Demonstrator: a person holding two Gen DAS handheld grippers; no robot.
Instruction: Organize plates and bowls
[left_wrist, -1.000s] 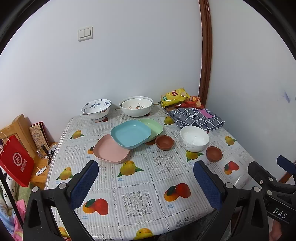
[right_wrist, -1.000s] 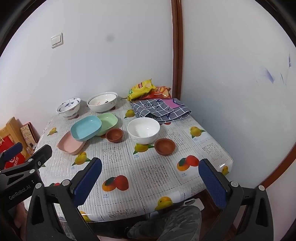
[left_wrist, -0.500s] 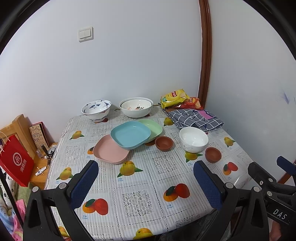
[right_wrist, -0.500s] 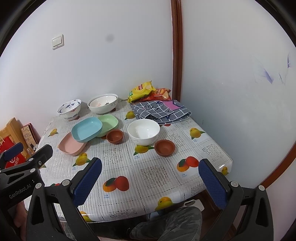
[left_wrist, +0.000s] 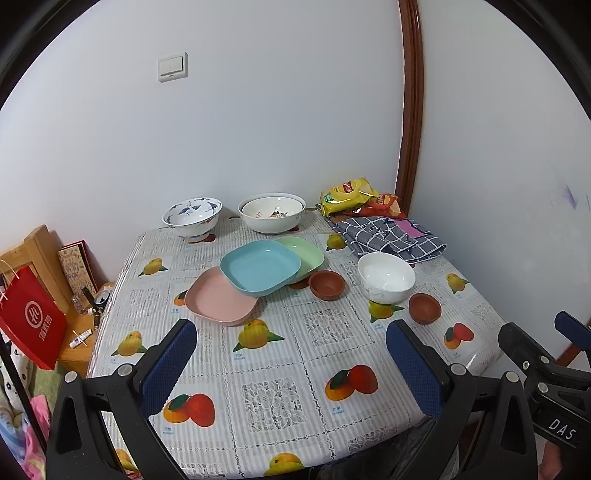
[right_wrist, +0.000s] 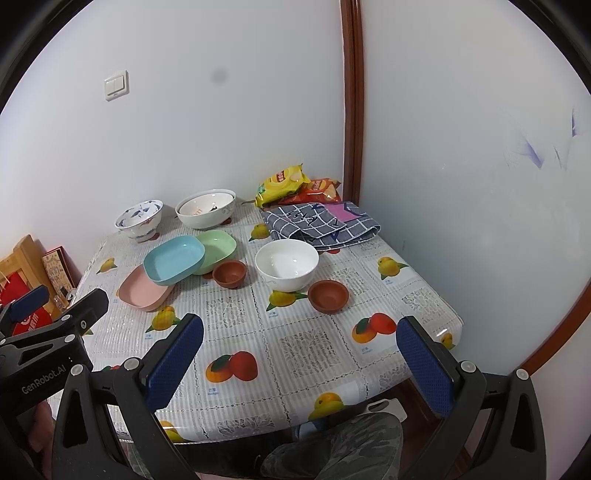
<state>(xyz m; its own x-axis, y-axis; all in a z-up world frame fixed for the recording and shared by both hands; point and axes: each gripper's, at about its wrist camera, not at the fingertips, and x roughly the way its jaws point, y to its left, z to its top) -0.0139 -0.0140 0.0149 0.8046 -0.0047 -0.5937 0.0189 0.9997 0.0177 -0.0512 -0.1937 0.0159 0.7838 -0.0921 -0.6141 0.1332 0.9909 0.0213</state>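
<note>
White walls corner the table (left_wrist: 280, 402), fruit-print cloth over it. Over the last second both views have barely shifted, dishes drifting slightly away; nothing is grasped, so the sorting has not begun. Nearest, my left gripper (left_wrist: 291, 363) and right gripper (right_wrist: 299, 360) hang above the near edge, fingers spread, empty. Farther: two brown bowls (left_wrist: 327, 284), the white bowl (left_wrist: 386, 277) between them, pink plate (left_wrist: 221, 301) and green plate (left_wrist: 304, 254) under the blue plate (left_wrist: 260, 266). Farthest, two large bowls (left_wrist: 272, 212) by the wall.

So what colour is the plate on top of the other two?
Light blue. It shows best in the left wrist view.
</note>
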